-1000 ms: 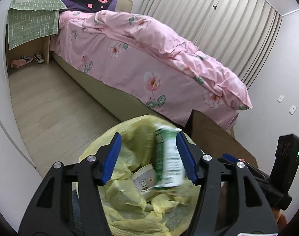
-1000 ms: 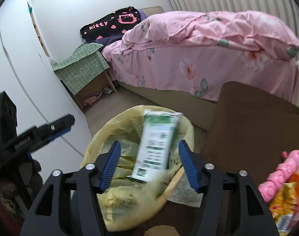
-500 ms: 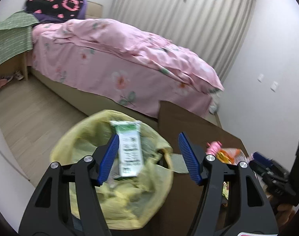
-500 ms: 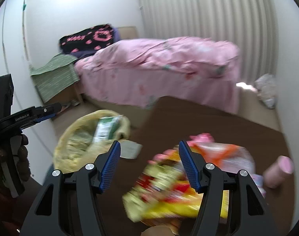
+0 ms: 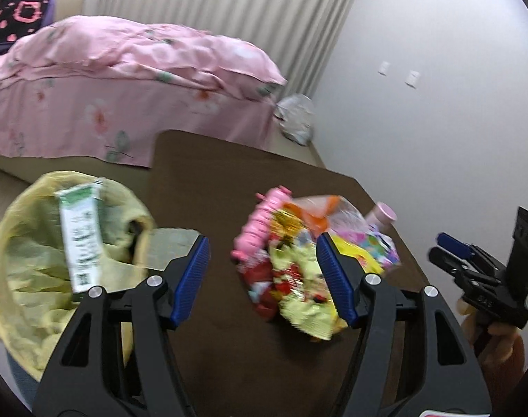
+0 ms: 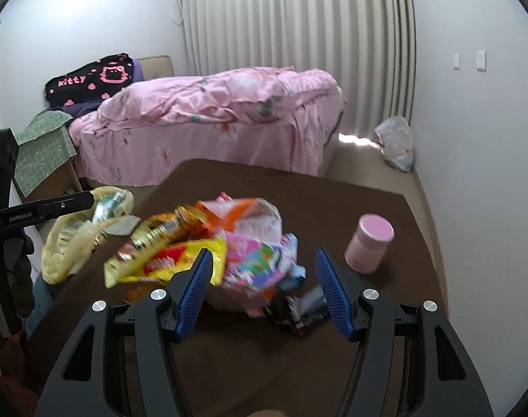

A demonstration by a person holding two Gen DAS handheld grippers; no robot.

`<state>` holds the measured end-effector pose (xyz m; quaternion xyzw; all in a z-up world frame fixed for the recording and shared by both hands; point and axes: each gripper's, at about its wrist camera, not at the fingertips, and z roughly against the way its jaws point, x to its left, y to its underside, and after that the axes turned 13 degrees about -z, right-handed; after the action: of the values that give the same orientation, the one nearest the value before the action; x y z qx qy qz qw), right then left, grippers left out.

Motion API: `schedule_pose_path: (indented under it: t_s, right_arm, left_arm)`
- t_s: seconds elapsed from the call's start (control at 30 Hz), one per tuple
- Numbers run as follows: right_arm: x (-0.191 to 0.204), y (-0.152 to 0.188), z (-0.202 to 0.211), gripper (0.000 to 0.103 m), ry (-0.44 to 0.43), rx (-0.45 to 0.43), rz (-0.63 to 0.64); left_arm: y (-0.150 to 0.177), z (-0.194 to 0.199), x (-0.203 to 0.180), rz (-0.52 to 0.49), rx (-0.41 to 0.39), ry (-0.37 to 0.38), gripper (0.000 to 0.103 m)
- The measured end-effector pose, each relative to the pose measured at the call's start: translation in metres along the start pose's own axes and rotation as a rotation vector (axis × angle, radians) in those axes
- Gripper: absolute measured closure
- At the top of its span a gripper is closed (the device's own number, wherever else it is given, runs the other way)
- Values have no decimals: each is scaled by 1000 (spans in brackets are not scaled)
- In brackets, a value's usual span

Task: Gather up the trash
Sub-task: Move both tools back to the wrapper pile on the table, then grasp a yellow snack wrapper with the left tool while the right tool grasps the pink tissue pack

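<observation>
Reaching for more trash, the left gripper (image 5: 262,272) and right gripper (image 6: 262,286) both hover with jaws apart and empty over the colourful crinkled wrapper pile (image 6: 208,246) on the dark brown surface (image 6: 333,201), the next move likely pinching one wrapper for the yellow-bagged bin (image 5: 24,243).

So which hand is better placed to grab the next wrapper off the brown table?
Probably the right gripper: its open jaws already frame the wrapper pile. The left gripper, also open and empty, sits nearer the yellow-lined bin.
</observation>
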<state>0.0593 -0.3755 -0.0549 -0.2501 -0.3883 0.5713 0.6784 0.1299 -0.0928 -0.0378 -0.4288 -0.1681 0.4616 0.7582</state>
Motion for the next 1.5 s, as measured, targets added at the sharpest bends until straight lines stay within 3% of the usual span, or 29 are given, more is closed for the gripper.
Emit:
schedule_pose_path:
  t_s: [0.33,0.57,0.6,0.7,0.83,1.13,1.33,1.5]
  right_arm:
    - [-9,24,-16,45,60,54,12]
    - [-15,36,-19,45,77,81,4]
    - [-15,36,-19,45,77,81,8]
    - [-13,35,-18,45,77,78,19]
    - [-9,30,-17,45,51,66,17]
    - [22,4,-41,45,-11,57,126]
    - [19,-29,-93,45,-81,161,65]
    - [18,-13,-106,65,-110,283,25]
  left_arm:
    - [7,-34,-19,-57,72,47,39]
    - [-15,-87,-27,-141,167,5,40]
    - [-17,-94,-27,-143,187,-5,41]
    - [-20,-109,-17,-91,242,16,58]
    - [-12,-94,-6,-47,223,45,67]
    - [20,-49,6,25,180,32,66]
    - [28,-40,10,58,176,57,63]
    - [28,-24,19,72,139,22,60]
